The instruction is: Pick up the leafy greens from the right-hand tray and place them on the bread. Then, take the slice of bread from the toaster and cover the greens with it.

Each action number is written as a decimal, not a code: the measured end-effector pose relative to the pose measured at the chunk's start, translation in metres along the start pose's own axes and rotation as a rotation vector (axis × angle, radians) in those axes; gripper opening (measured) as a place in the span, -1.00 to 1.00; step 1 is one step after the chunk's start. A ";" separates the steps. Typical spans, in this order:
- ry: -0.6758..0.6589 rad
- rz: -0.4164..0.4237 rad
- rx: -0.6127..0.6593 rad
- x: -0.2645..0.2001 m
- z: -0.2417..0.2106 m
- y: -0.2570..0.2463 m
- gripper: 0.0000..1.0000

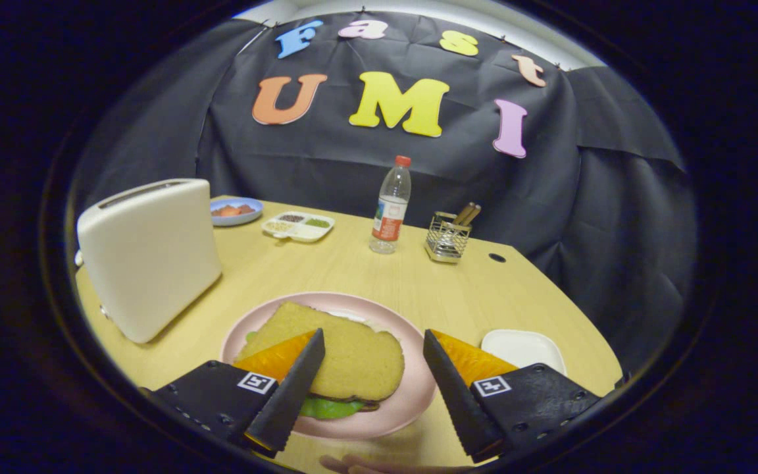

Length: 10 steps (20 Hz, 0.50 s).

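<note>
On plate [412, 395]: bread [346, 355] flat; hand-held gripper [374, 349] spread.

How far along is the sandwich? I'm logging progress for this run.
It looks essentially done. The leafy greens lie under the top slice of bread on the pink plate, the right-hand tray is bare, and no bread sticks up from the toaster. The tongs are open, holding nothing, with the sandwich between the fingers. Only backing away seems left.

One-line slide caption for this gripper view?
Open hand-held gripper above the pink plate, where the top bread slice covers the greens.
</note>
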State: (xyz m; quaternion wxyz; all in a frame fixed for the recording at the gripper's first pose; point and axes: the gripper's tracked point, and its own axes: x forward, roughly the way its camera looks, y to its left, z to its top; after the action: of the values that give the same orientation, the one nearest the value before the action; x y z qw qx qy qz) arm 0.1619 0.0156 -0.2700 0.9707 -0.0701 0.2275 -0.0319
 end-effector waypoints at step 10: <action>-0.297 -0.065 0.002 -0.158 0.061 0.006 0.91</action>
State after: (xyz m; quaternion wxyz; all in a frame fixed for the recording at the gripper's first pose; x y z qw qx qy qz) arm 0.0485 0.0443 -0.1478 0.9922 -0.0804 0.0791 -0.0530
